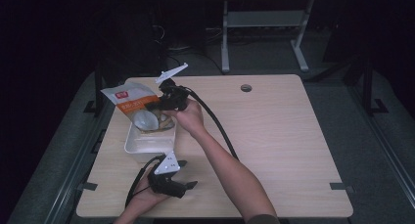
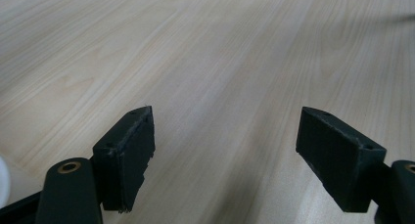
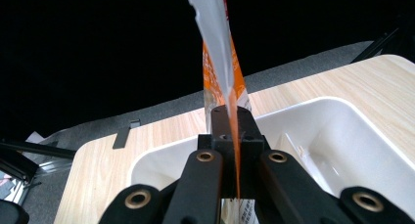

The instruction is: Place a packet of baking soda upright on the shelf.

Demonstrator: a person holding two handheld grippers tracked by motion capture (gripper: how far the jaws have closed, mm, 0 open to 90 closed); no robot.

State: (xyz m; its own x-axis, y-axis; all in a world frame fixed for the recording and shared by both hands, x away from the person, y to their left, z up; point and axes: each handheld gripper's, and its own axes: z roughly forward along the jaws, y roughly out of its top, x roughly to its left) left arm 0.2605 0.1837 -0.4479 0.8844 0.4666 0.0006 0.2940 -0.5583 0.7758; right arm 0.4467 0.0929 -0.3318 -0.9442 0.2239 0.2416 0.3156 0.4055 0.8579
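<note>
Black jaws of our right gripper (image 3: 230,136) are pressed together on the edge of a snack bag (image 3: 218,53), the orange-and-silver seam pinched flat between them. In the high view we carry that bag (image 1: 134,104) tilted over a white tub (image 1: 147,145), the gripper (image 1: 164,106) biting its side so the pouch hangs with its clear window and the pale contents facing down toward the tub. We judge the grip sits at the thin sealed edge because that is the one flat part the jaws can pinch firmly, and the bag is held above the tub so that it can be set down inside it. From the right gripper view the tub (image 3: 313,131) lies directly below and behind the jaws, on the wooden table (image 3: 98,185).

Our left gripper (image 1: 192,185) rests low near the table's front edge, just in front of the tub, pointing away from it. Its jaws stand wide apart with nothing between them, bare table (image 2: 220,53) beneath, so we judge it is simply parked out of the way.
</note>
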